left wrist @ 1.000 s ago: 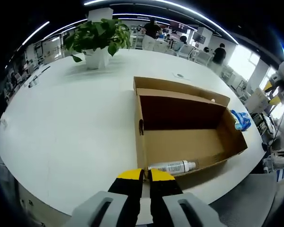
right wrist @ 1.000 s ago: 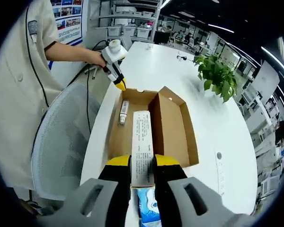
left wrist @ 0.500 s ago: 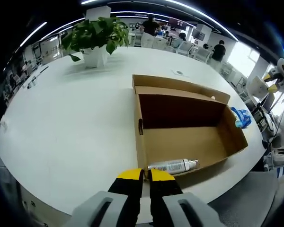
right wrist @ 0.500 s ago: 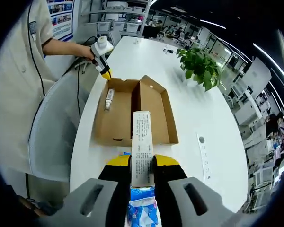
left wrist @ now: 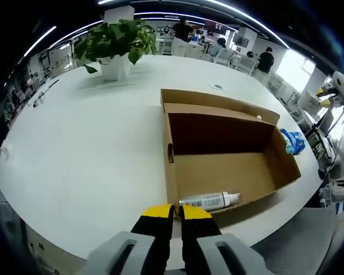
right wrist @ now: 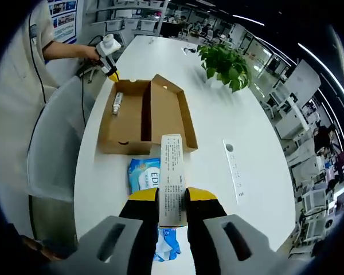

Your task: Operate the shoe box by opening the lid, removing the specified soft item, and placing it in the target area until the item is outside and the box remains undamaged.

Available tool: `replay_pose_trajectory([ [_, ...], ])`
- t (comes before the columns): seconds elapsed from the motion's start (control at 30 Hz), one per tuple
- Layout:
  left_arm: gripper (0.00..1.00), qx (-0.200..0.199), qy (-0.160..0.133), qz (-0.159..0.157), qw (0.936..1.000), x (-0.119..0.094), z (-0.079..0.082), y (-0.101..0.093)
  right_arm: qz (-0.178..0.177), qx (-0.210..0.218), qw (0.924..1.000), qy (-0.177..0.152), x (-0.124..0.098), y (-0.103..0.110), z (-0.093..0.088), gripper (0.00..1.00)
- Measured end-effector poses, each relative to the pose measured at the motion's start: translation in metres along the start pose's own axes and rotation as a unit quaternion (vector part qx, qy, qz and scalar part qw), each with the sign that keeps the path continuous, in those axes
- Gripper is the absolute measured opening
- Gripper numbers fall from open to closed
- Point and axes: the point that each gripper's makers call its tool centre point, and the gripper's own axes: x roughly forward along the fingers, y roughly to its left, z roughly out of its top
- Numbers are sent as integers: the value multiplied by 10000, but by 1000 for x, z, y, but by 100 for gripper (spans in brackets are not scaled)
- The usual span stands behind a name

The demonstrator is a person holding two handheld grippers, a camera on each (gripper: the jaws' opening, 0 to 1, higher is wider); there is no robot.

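Cardboard shoe box (left wrist: 223,157) sits open at centre of the left gripper view, a spray bottle (left wrist: 209,201) along its near wall; the left gripper (left wrist: 176,213) hovers just short of it, jaws closed on nothing

Right gripper view has pulled farther back than half a second ago: the right gripper (right wrist: 172,200) clamps a white leaflet (right wrist: 172,177), and the blue soft pack (right wrist: 144,174) now lies on the table (right wrist: 206,126) below the box, so removal looks done

Open box (left wrist: 223,152) sits mid-frame on the table (left wrist: 74,149), bottle (left wrist: 209,201) inside; plant (left wrist: 117,43) upper left.
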Motion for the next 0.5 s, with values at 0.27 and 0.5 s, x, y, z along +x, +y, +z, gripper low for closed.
replay_pose_trajectory([
  [0.27,4,176,-28,0,9998,0,0,-1,-177,23,9996,239,-1,-22,-32,15],
  [0.5,5,167,-117,-84,9998,0,2,1,-281,9,9986,444,6,-42,-65,15],
])
